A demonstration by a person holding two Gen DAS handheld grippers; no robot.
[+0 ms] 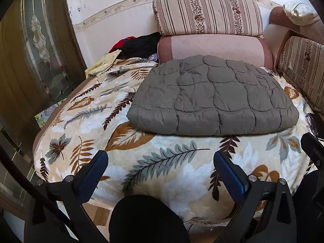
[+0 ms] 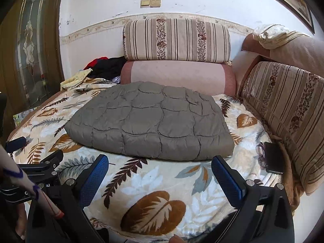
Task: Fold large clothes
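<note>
Both of your grippers hang open and empty over the near edge of the bed [image 1: 66, 125]: the left gripper [image 1: 161, 168] and the right gripper [image 2: 158, 172] each have their blue-padded jaws spread wide, holding nothing. Your task's thing, the grey quilted garment [image 1: 212, 99], lies folded into a thick flat bundle on the leaf-patterned blanket [image 2: 141, 186], beyond both grippers and apart from them. Just behind the garment sits a pink bolster [image 1: 214, 47], with a striped floral cushion [image 1: 208, 14] stacked on top of it against the wall. Left of the bolster you have a heap of black and red clothes [image 1: 139, 44]. Right of the garment, by the bed's edge, a dark phone [image 2: 273, 158] lies beside another striped cushion [image 2: 287, 111].
</note>
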